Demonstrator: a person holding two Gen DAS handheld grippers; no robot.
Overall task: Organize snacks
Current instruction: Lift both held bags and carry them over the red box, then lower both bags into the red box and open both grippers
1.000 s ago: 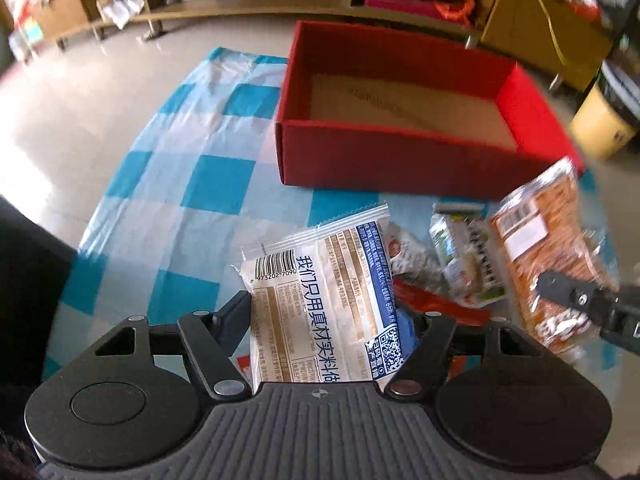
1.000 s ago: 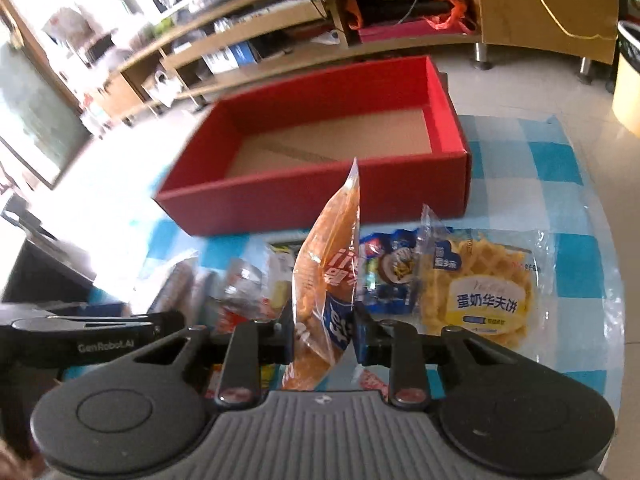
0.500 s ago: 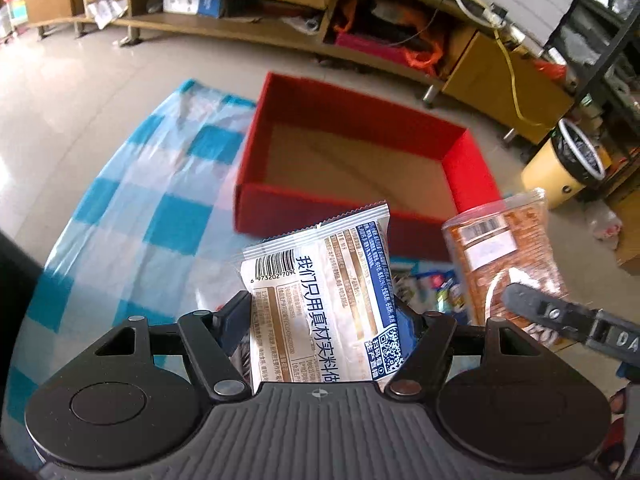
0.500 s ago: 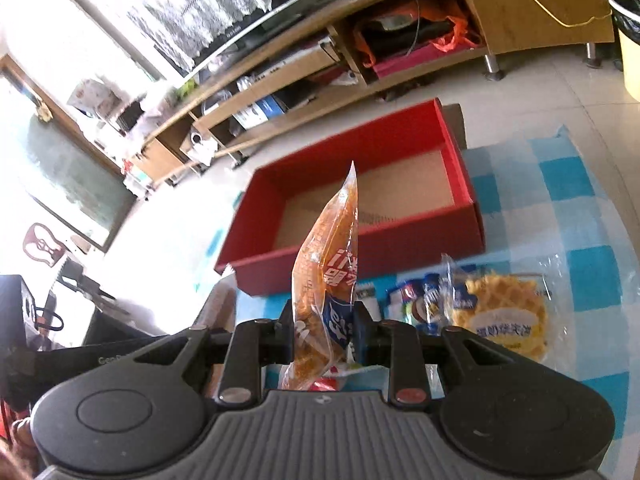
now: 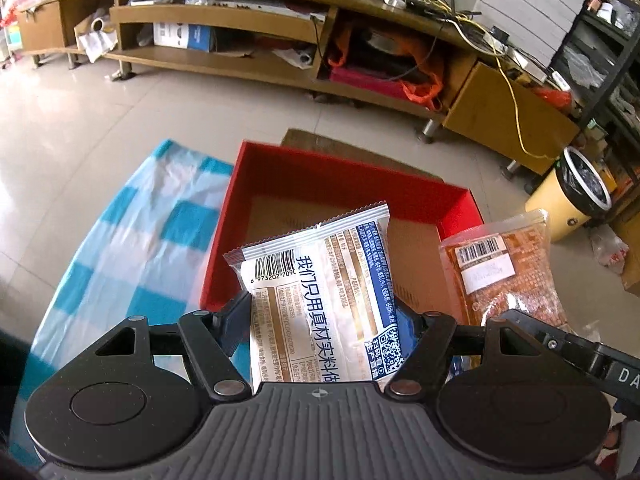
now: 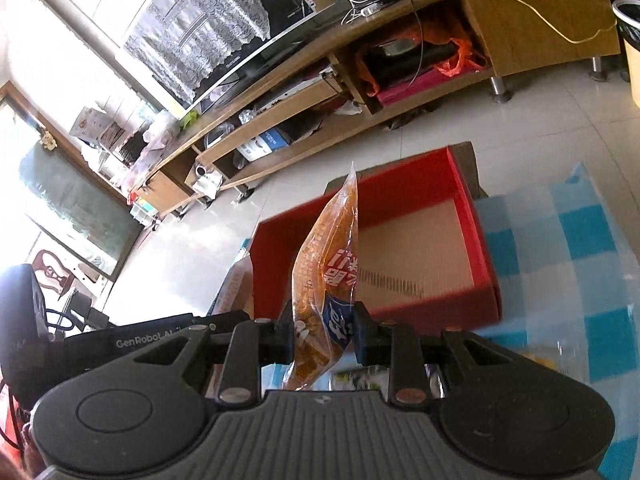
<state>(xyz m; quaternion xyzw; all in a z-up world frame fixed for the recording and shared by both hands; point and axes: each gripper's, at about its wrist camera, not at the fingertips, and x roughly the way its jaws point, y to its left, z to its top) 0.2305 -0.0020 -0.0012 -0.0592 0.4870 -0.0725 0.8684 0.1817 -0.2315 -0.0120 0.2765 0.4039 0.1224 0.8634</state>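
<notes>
Both snacks are mid-carry: the left tool [image 5: 324, 316] clamps a white packet [image 5: 320, 280], the right tool [image 6: 322, 332] an orange bag [image 6: 326, 264], next needing release over the red box [image 6: 486, 256] ahead.

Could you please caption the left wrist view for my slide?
Left claw grips a white snack packet above the red box.

A table covered by a blue-and-white checked cloth [image 5: 132, 240] carried the things. A red box [image 5: 256, 184] with a bare cardboard bottom sat directly on the cloth — toward twelve o'clock in both wrist views — its near wall [image 6: 436, 312] at the checks' edge. At five o'clock in the right view, blurred snack packets [image 6: 360, 378] lay on the cloth. Beyond stretched the pale tiled floor [image 5: 72, 128] — glossy, bearing a long wooden media unit [image 5: 224, 64].
</notes>
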